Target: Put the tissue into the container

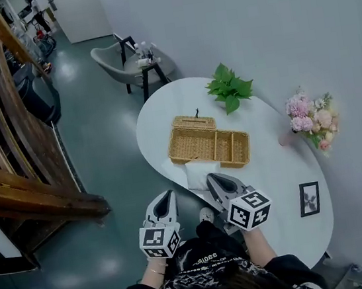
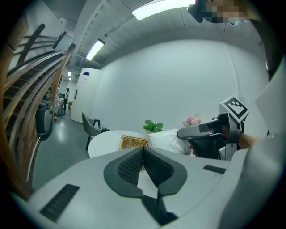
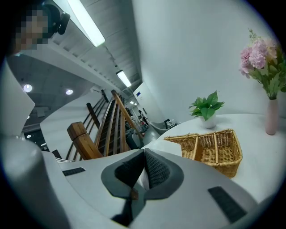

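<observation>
A white tissue (image 1: 197,173) lies bunched at the near edge of the round white table (image 1: 270,161). My right gripper (image 1: 211,178) is at the tissue's near side, jaws shut with a strip of the tissue (image 3: 142,176) pinched between the pads. In the left gripper view the tissue (image 2: 166,139) puffs out from that gripper's tip. The container, a wicker basket (image 1: 207,142) with several compartments, sits just beyond the tissue; it also shows ahead of the right gripper (image 3: 144,151) as the basket (image 3: 210,150). My left gripper (image 1: 167,194) hangs left of the table over the floor, shut and empty (image 2: 143,147).
A potted green plant (image 1: 229,88) stands at the table's far side, a vase of pink flowers (image 1: 311,119) at its right, a small framed picture (image 1: 309,198) near the right front. A grey chair (image 1: 122,62) stands beyond the table, a wooden stair railing (image 1: 5,132) at left.
</observation>
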Motion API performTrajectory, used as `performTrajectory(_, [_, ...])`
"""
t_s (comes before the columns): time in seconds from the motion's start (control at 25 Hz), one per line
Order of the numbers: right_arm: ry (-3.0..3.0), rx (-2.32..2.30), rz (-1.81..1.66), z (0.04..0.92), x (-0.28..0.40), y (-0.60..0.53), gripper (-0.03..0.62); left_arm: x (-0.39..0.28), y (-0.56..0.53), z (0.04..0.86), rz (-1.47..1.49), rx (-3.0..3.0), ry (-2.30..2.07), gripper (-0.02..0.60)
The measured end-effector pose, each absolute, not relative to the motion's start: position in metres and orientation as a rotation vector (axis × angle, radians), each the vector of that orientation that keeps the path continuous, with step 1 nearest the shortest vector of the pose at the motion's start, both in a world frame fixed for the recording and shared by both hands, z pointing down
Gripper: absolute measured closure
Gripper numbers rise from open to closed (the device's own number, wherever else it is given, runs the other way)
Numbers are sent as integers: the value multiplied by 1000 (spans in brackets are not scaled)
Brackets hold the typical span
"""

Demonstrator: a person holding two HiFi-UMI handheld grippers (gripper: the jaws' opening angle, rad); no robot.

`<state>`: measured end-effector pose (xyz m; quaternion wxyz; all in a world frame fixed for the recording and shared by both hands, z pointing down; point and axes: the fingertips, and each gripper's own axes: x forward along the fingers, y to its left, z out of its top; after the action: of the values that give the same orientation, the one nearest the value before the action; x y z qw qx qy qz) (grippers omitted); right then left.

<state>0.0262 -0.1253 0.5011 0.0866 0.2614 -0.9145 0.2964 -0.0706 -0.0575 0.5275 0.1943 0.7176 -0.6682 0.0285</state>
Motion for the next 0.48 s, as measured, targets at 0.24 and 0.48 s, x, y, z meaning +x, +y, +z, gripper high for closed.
performTrajectory(0.24, [-2758,707,938,502,30,-151,568,-57,-88,533,85,1974,-1886,555])
performTrajectory(0.48, [-2780,651,1053,503,30,-166,568,-46,-104,539,106,1944,-1901,555])
